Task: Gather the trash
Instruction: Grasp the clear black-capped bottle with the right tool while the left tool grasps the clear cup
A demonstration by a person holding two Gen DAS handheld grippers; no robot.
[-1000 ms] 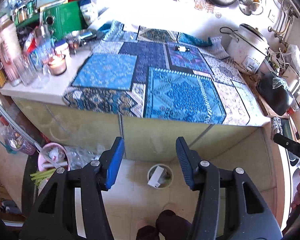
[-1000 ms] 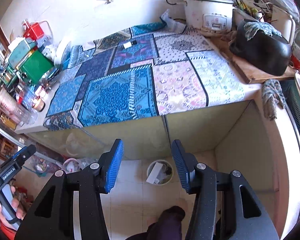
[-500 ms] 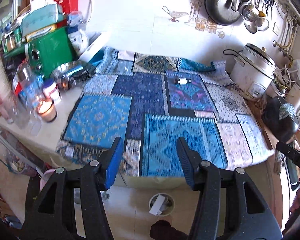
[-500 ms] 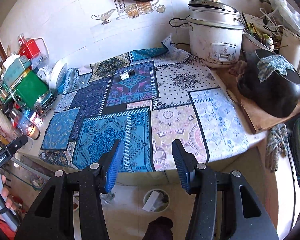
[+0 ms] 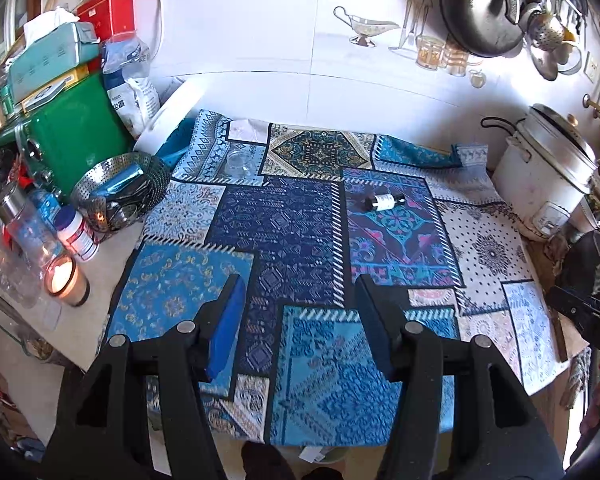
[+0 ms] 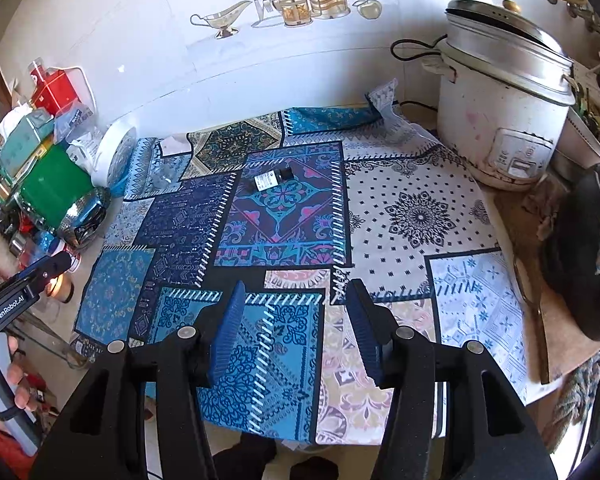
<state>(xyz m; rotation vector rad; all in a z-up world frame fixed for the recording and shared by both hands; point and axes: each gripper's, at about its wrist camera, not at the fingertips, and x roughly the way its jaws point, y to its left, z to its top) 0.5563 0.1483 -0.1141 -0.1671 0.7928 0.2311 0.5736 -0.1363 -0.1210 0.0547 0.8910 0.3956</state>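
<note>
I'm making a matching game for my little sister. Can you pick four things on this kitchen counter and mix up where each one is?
Things:
1. small bottle
2. rice cooker
3. lit candle
4. green box

Places:
A. standing at the right end of the counter, by the wall
B. lying on its side on the purple patch of the patchwork cloth
C. near the counter's front left edge, off the cloth
D. at the back left, under a teal tissue box

Pairs: 1-B, 2-A, 3-C, 4-D
</note>
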